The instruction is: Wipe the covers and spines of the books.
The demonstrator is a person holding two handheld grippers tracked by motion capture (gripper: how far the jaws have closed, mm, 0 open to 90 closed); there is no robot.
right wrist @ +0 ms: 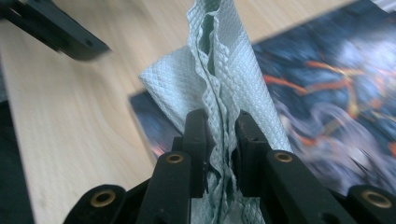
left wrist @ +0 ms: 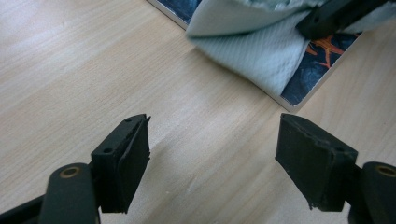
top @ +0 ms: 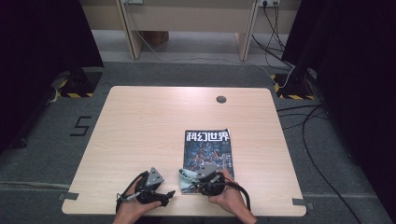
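A dark magazine with white title characters lies on the wooden table, right of centre. My right gripper is shut on a pale green paper towel and holds it down on the magazine's near left corner. In the right gripper view the towel stands pinched in folds between the two jaws, over the blurred cover. My left gripper rests low by the table's near edge, left of the magazine, jaws open and empty. Its view shows bare wood between the fingers, with the towel and the magazine's corner ahead.
A round cable hole sits near the table's far edge. Cables trail on the grey floor to the right, and a wooden desk frame stands beyond. Two stand bases with hazard stripes flank the far corners.
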